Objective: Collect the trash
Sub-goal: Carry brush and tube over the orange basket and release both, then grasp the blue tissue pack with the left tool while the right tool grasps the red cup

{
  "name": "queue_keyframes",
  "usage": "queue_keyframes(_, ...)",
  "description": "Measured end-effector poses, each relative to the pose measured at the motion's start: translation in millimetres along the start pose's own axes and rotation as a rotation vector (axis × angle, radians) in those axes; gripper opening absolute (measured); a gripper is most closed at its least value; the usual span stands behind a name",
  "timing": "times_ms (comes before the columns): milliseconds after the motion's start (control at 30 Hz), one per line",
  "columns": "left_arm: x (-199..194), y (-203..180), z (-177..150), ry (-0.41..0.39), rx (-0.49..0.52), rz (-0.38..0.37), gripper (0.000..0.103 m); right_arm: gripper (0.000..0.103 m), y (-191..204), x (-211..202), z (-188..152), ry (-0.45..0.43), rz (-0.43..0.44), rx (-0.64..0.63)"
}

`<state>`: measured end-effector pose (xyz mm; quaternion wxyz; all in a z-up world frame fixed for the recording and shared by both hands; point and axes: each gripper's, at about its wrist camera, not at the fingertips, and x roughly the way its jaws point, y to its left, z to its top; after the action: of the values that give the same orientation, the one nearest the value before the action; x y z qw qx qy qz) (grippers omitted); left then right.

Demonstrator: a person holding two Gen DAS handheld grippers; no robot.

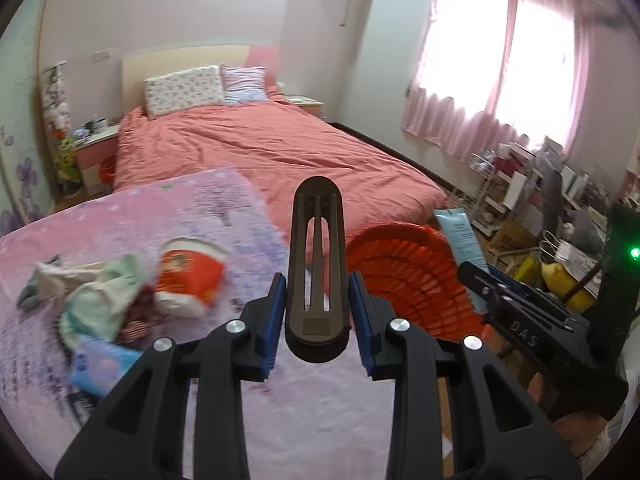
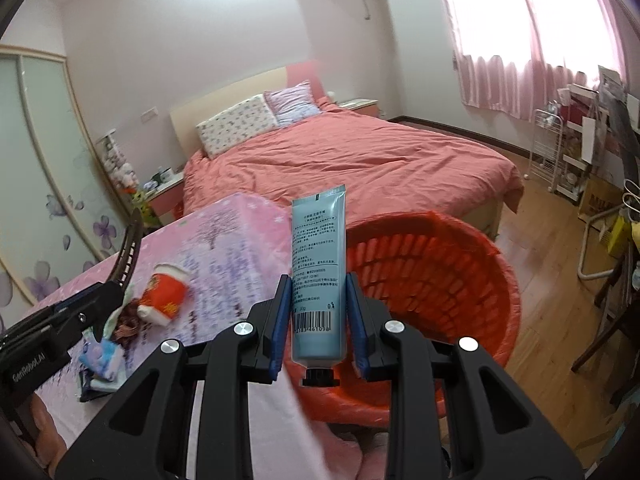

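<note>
Holding one piece of trash in each gripper beside the red basket.

Clamped between the blue pads of the left gripper (image 1: 317,312) stands a dark, elongated slotted plastic piece (image 1: 316,268), upright and pointing away from the camera; the right gripper (image 2: 318,316) is closed narrowly on a pale blue tube (image 2: 319,276), cap toward the camera and crimped end up. Just behind the tube sits the red slatted basket (image 2: 460,272), on the floor between the pink-covered table (image 2: 236,248) and the bed with the salmon quilt (image 2: 352,160). On the table, left of both grippers, lie a tipped red-and-white paper cup (image 2: 166,292), crumpled wrappers and cloth (image 1: 100,296) and a light blue packet (image 1: 100,364), all touching or just beside each other.
</note>
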<state>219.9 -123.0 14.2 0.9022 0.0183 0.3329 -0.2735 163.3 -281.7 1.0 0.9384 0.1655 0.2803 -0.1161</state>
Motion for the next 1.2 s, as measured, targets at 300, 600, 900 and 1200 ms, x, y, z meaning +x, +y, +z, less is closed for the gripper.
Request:
queue_keyframes(300, 56, -50, 9, 0.047, 0.051, -0.089, 0.032, 0.028, -41, 20, 8, 0.011, -0.016, 0.075)
queue_keyframes(600, 105, -69, 9, 0.112, 0.072, -0.092, 0.036, 0.029, -70, 44, 9, 0.051, -0.005, 0.152)
queue_keyframes(900, 103, -35, -3, 0.129, 0.042, 0.006, 0.053, 0.054, -68, 37, -4, 0.066, -0.041, 0.154)
queue_keyframes(1200, 51, 19, -22, 0.094, 0.007, 0.116, 0.056, 0.054, -31, 28, -7, 0.08, -0.026, 0.069)
